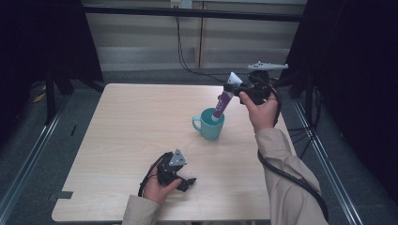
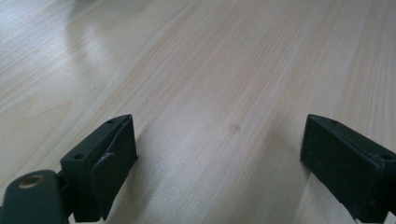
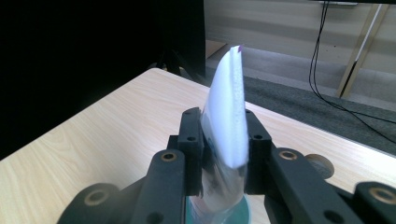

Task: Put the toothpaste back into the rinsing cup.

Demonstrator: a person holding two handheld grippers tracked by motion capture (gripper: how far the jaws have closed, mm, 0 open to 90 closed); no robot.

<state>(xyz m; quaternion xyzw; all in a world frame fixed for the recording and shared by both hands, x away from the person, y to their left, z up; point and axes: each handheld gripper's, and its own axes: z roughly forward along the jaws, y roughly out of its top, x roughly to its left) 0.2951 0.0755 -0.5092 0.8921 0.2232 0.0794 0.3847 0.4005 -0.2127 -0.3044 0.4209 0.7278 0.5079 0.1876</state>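
- The left gripper (image 1: 186, 182) is resting on the table (image 1: 131, 140) near the person, jaws spread and holding nothing.
- Farther off, the right gripper (image 1: 233, 87) is pinching the flat end of a tube (image 1: 222, 101), whose cap end is sitting tilted inside the teal cup (image 1: 209, 124).
- The placing step looks nearly done; next, the jaws need to open so the tube leans on the rim.

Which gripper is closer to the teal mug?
The right gripper: it hangs just above the mug, clamping a tube that stands in it. The left gripper rests apart, near the table's front edge.
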